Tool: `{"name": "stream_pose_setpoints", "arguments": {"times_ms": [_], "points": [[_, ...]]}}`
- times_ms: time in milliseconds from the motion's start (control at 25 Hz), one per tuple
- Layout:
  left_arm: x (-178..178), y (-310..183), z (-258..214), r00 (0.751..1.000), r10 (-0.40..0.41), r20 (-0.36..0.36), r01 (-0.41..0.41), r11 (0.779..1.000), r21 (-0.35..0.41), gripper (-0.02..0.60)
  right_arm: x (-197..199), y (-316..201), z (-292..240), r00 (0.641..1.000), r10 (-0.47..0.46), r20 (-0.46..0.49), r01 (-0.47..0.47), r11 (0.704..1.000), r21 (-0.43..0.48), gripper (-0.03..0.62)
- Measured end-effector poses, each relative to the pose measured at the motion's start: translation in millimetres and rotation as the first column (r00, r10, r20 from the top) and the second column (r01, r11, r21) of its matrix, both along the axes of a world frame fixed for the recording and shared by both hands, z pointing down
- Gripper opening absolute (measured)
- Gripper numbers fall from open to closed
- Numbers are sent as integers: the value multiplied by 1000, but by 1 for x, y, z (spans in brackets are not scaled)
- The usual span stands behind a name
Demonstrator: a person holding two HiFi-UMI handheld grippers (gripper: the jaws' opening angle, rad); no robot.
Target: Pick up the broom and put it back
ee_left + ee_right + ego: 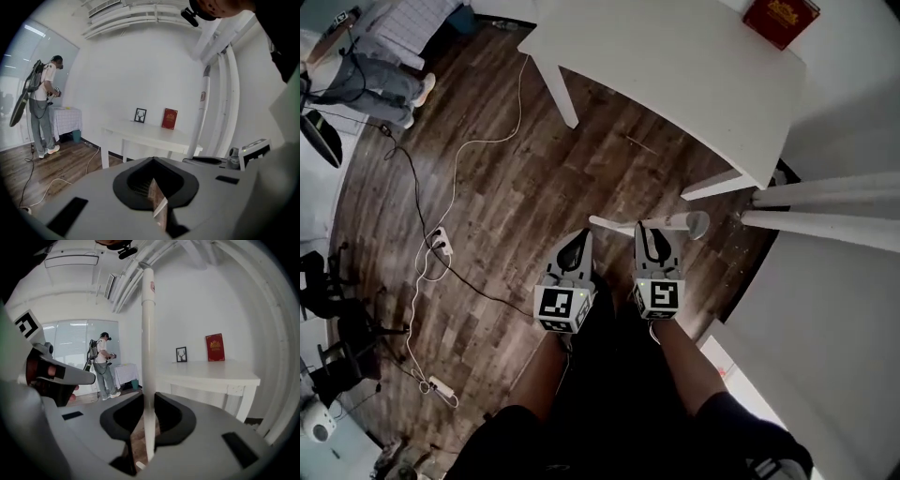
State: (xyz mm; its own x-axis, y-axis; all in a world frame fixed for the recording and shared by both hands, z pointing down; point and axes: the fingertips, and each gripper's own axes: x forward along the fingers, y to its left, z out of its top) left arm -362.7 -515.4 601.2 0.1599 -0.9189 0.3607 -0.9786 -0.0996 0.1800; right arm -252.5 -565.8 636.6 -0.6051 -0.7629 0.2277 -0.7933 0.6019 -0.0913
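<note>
The broom shows only as its long white handle (pixel 623 225), which lies across the tips of both grippers above the wooden floor. My right gripper (pixel 652 232) is shut on it. In the right gripper view the handle (pixel 148 357) stands upright between the two dark jaws of the right gripper (pixel 147 427) and reaches toward the ceiling. My left gripper (pixel 579 242) is close beside it on the left, shut, with nothing in it. In the left gripper view the left gripper (pixel 157 197) shows only a thin slit of floor, and the handle (pixel 202 117) rises to its right. The broom head is hidden.
A white table (pixel 694 75) with a red book (pixel 780 19) and a small picture frame (pixel 140 115) stands ahead. White pipes (pixel 825 202) run along the wall at right. Cables and a power strip (pixel 441 244) lie on the floor at left. A person (pixel 43 108) stands at a far table.
</note>
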Motion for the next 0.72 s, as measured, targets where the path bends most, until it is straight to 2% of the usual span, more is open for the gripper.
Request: {"name": "stream_pose_setpoints", "arguments": {"times_ms": [160,360,520,600,720], "points": [[-38,-31,54,1000,29,1,-29,999,-44,0,-37,-31,68,999,-18,-32,16,997,-70,86],[-43,-54,122,991,133,-33,-136,983,-121,-2,-58,-59,151,995,-2,-104,-9,994,-111,87],[-46,-78,156,978,196,-66,-204,967,-155,-1,-77,-99,168,994,63,-95,-67,996,-49,87],[-48,-91,160,971,226,-77,-235,960,-151,-1,-79,-129,173,989,115,-90,-121,991,-59,86],[-52,-103,154,958,273,-89,-283,950,-130,-2,-61,-166,183,970,229,-86,-237,967,-96,87]]}}
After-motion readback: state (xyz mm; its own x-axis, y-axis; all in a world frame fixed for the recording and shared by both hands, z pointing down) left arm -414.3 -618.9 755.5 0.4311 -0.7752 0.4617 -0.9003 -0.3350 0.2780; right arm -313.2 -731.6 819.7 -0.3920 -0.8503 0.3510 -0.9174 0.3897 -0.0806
